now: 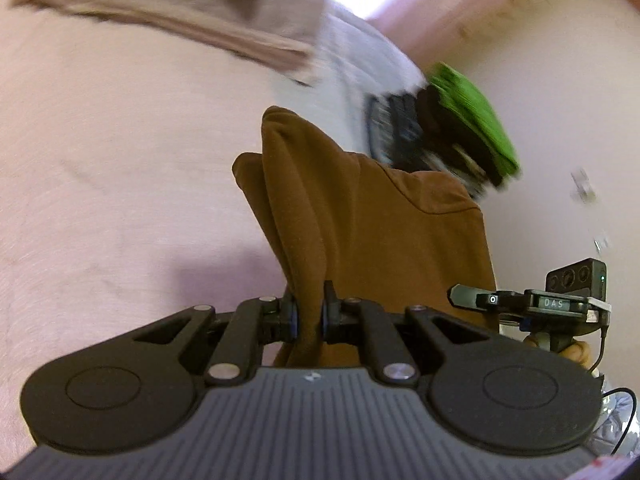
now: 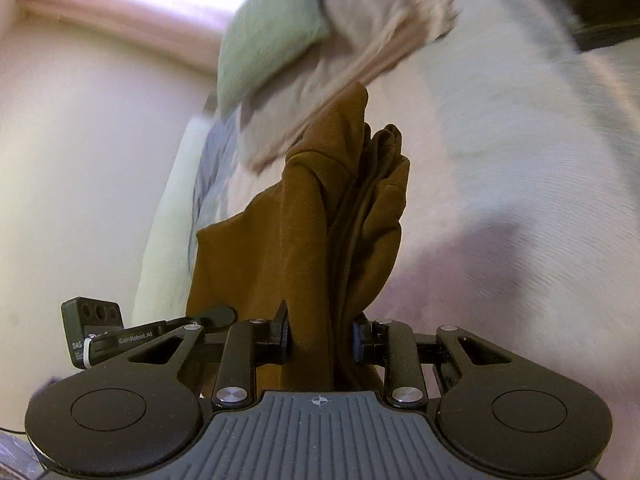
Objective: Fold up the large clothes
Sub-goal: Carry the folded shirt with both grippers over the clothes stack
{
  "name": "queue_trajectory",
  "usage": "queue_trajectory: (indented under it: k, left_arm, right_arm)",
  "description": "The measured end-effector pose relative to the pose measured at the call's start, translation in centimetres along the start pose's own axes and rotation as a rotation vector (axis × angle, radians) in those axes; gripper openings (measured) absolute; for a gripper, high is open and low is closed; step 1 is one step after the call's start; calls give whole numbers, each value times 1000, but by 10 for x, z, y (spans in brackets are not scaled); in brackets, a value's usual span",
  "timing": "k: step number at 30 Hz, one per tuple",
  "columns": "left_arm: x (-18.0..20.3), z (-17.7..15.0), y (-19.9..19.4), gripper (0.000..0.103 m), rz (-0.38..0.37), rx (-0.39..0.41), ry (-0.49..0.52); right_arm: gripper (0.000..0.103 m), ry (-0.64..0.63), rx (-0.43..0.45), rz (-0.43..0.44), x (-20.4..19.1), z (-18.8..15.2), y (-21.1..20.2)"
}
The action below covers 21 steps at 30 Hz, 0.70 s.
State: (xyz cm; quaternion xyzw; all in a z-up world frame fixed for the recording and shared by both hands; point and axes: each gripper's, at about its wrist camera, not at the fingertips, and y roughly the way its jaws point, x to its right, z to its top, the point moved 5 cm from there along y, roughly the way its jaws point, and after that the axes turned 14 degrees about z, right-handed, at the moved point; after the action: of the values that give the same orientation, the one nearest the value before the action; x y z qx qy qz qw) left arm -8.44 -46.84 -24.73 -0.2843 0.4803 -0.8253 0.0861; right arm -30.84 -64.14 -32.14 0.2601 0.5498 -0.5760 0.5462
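A brown garment [image 1: 360, 220] hangs bunched between both grippers above a pink bed sheet [image 1: 120, 160]. My left gripper [image 1: 309, 316] is shut on one bunched edge of it. My right gripper [image 2: 320, 332] is shut on another gathered edge of the same brown garment [image 2: 304, 232], whose folds rise ahead of the fingers. In the left wrist view the other gripper [image 1: 532, 304] shows at the right, held by a hand [image 1: 576, 352]. In the right wrist view the other gripper [image 2: 120, 336] shows at the left.
A stack of folded clothes, green [image 1: 472, 112] on top of dark ones, lies on the bed behind the garment. A beige cloth [image 1: 200, 12] and a pale green pillow [image 2: 268, 40] lie farther up. A pale wall [image 2: 80, 160] stands beside the bed.
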Motion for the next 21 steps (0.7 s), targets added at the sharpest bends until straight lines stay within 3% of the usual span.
queue_trajectory:
  k: [6,10,16,21]
  left_arm:
    - [73,1,-16,7,-74,-21,138]
    - [128,6,-12,7,-113,-19,212]
    - [205,28,21,7,-125,3,238]
    - [262,56,59,7,-110,25,190]
  right_arm:
    - [24,28,179,-39,-30,-24,-79]
    - [24,28,259,-43,-30,-16,-134]
    - [24,21,303,-45,-11,27,-191]
    - [24,2,265,-34,20,103,-235]
